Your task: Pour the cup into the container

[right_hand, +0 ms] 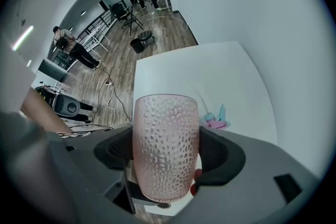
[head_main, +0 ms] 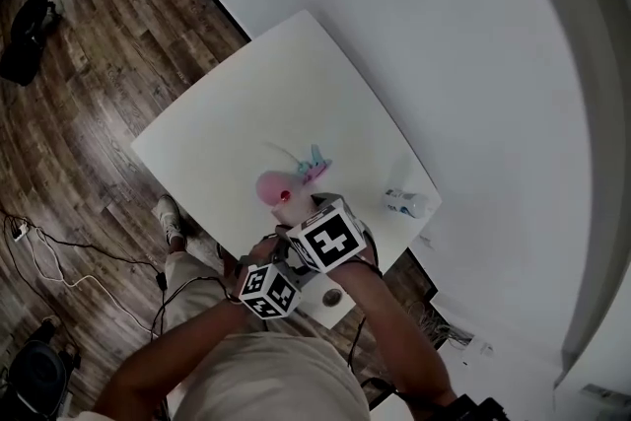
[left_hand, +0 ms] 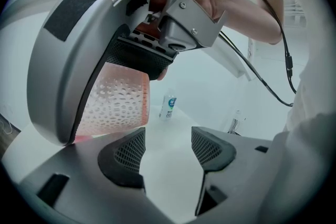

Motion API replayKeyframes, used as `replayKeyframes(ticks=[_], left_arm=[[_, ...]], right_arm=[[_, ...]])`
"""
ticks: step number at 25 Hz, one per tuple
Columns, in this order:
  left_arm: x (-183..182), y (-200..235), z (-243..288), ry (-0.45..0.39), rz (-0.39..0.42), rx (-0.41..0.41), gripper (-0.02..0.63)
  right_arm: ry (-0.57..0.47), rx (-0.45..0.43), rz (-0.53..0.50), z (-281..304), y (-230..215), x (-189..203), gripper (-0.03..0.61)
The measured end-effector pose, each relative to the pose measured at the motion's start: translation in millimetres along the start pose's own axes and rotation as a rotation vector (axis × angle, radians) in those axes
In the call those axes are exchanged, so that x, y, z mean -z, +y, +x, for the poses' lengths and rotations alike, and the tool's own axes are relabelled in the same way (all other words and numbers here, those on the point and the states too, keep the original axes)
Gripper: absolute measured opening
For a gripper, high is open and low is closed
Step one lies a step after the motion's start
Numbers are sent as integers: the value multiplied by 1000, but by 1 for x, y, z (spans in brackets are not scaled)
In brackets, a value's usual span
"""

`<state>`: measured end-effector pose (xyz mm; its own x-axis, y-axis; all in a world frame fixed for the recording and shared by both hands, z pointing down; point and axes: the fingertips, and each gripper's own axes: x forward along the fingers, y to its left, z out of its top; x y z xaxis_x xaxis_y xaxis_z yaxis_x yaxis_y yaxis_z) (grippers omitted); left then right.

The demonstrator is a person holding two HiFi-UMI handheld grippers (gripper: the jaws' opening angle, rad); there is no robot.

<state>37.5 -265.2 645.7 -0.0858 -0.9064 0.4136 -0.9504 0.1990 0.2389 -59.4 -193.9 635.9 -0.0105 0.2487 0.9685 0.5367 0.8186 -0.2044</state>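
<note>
My right gripper (head_main: 288, 204) is shut on a pink dimpled cup (head_main: 273, 184) and holds it tipped over the near part of the white table (head_main: 246, 104). In the right gripper view the cup (right_hand: 166, 147) fills the gap between the dark pads (right_hand: 220, 152), which press on both its sides. My left gripper (head_main: 261, 263) hangs just below and left of the right one, open and empty. In the left gripper view its jaws (left_hand: 168, 147) stand apart over bare tabletop, with the cup (left_hand: 118, 102) up at the left. I see no container that I can tell.
A small heap of pink and teal bits (head_main: 314, 166) lies on the table beyond the cup. A small white bottle (head_main: 404, 203) stands near the table's right corner. Wooden floor with cables (head_main: 59, 251) surrounds the table; a white wall rises behind it.
</note>
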Motion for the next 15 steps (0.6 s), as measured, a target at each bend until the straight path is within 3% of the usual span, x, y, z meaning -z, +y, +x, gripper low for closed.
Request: replayKeyframes(ticks=[15], left_arm=[[11,1,-8,123,147,29,287]], right_arm=[[-289,-117,87,-19,0,9,365]])
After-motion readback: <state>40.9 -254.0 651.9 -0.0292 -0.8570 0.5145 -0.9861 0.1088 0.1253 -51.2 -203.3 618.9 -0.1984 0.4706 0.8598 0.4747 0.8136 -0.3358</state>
